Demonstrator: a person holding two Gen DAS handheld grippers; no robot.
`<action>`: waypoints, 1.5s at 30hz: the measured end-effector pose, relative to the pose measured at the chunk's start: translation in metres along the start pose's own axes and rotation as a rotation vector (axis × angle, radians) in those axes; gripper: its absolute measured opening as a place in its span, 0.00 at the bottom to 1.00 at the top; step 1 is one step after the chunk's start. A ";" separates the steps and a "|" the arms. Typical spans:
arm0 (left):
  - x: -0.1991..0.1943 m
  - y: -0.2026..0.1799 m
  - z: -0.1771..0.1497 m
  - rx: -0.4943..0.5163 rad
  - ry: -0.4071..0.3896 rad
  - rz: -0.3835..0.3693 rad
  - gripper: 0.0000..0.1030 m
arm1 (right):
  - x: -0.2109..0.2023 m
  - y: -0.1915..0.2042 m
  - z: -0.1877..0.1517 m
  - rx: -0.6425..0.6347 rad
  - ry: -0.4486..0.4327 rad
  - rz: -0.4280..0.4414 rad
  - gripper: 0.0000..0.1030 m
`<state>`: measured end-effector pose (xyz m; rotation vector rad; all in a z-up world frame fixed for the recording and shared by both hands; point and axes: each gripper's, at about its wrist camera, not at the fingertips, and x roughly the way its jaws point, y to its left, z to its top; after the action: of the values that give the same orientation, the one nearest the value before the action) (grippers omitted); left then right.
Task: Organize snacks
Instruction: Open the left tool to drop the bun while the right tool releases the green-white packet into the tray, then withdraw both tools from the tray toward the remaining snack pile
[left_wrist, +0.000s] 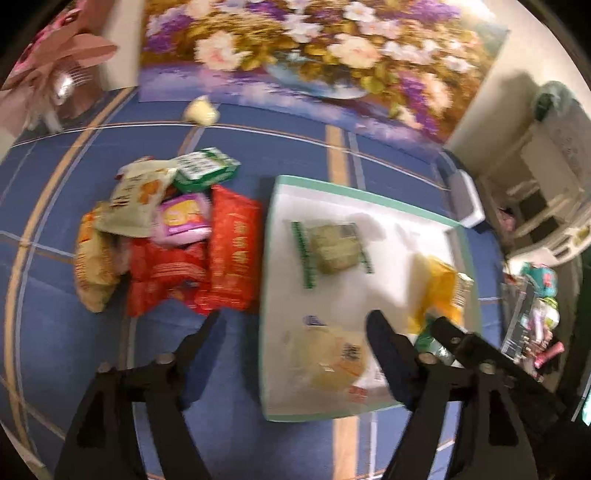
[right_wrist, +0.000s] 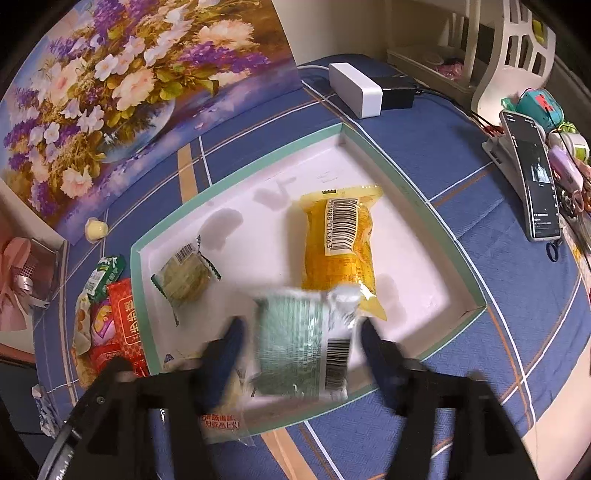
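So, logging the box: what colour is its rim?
Mint green rim, clearest in the right wrist view.

A blurred green-and-white packet (right_wrist: 301, 347) with a barcode lay between the right gripper's parted jaws, touching neither. Beyond them a yellow packet (right_wrist: 338, 254) lay flat in the teal-rimmed white box (right_wrist: 236, 188), a small green-edged packet (right_wrist: 184, 280) leftward.

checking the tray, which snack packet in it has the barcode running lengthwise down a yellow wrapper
The yellow packet toward the tray's right side; the others are a clear-and-green packet and a green packet.
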<state>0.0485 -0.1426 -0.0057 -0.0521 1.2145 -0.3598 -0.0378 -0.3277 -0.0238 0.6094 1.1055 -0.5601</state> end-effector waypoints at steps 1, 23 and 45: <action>0.000 0.004 0.000 -0.009 -0.003 0.018 0.84 | 0.000 0.001 0.000 -0.005 -0.001 -0.004 0.80; -0.031 0.113 0.025 -0.167 -0.195 0.370 0.97 | -0.016 0.032 -0.004 -0.100 -0.159 0.097 1.00; -0.056 0.194 0.035 -0.291 -0.156 0.275 0.97 | -0.038 0.126 -0.024 -0.279 -0.188 0.274 1.00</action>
<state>0.1116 0.0519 0.0132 -0.1597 1.0945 0.0622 0.0202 -0.2173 0.0256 0.4444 0.8845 -0.2151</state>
